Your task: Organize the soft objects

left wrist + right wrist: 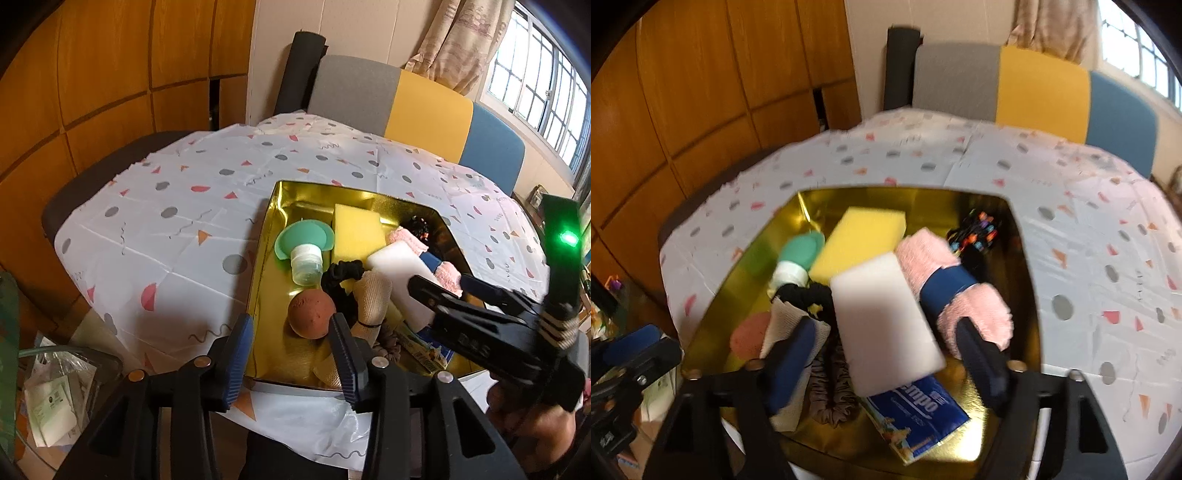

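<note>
A gold tin tray [266, 258] [713, 306] holds several soft things: a yellow sponge [356, 232] [860, 240], a white foam block [399, 273] [886, 325], a pink rolled towel with a blue band [448, 277] [960, 291], a brown ball [311, 314] [748, 334], a beige cloth [373, 295] [783, 321], black scrunchies [341, 275] and a tissue pack [916, 421]. My left gripper [293, 362] is open above the tray's near edge, by the ball. My right gripper [886, 365] [439, 284] is open, its fingers astride the white block.
A green silicone lid with a small clear bottle [304, 254] lies in the tray's left part. A patterned tablecloth [166, 221] covers the table. A grey, yellow and blue chair back [417, 107] stands behind it. Wooden cabinets are at left. A bag of papers [55, 398] sits low left.
</note>
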The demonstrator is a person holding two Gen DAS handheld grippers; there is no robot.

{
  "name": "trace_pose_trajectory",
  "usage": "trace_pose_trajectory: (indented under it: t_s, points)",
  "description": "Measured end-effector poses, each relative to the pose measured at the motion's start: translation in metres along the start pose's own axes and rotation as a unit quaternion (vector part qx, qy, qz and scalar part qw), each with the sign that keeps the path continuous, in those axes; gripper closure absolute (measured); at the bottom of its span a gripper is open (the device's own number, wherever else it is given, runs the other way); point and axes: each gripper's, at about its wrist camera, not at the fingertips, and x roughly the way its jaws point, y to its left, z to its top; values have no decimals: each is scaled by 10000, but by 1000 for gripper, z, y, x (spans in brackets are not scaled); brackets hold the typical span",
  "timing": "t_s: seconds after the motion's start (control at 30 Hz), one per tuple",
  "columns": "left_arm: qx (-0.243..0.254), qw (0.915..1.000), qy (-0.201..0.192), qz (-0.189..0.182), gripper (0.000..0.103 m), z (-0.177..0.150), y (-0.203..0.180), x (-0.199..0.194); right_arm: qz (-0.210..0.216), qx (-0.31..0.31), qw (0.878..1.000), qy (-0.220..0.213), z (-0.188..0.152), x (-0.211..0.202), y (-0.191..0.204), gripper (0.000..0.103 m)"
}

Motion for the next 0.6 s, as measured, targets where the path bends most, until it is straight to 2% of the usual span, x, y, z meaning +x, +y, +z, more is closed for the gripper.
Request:
trace_pose_trajectory:
  t_s: [0.27, 0.3, 0.37, 0.47, 0.6]
  points:
    - [76, 9992, -384, 97, 57, -2, -13, -22, -724, 185, 9945, -728, -18, -57, -10, 1]
    - [85, 9990, -431, 131, 54, -3, -15, -24, -803, 191, 9937, -759, -20, -62, -11, 1]
    - [149, 9981, -548, 253, 41, -6, -20, -30, -929, 229, 9919, -835, -26, -72, -13, 0]
    - [270, 9965, -728, 322, 38, -12, -29, -39, -1093, 226, 9897, -894, -33, -84, -13, 0]
    - [325, 9925, -984, 651, 37, -18, -37, -50, -1119, 265, 9889, -940, -39, -93, -12, 0]
